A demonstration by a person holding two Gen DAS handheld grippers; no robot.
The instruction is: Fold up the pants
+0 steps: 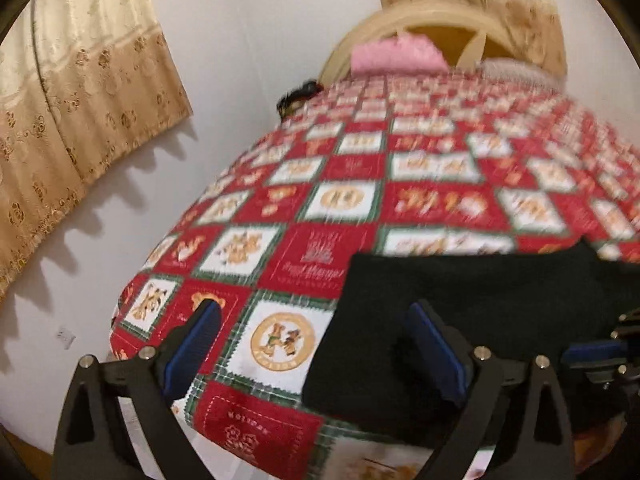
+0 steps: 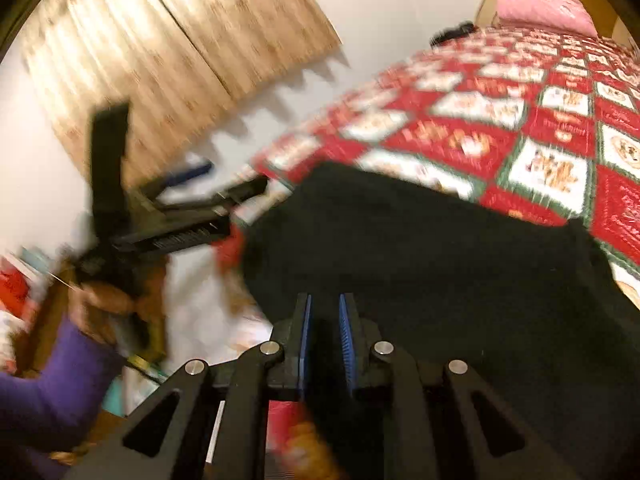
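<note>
At the near corner of the bed, my left gripper (image 1: 320,354) hangs with jaws spread wide, holding nothing: its left pad (image 1: 196,344) is over the red patchwork quilt (image 1: 348,168), its right pad over the edge of the black pants (image 1: 480,300), which lie flat on the quilt. My right gripper (image 2: 325,336) sits low over the same pants, jaws narrowed to a slim gap; I cannot tell whether cloth is between them. Quilt lettering is too blurred to read.
</note>
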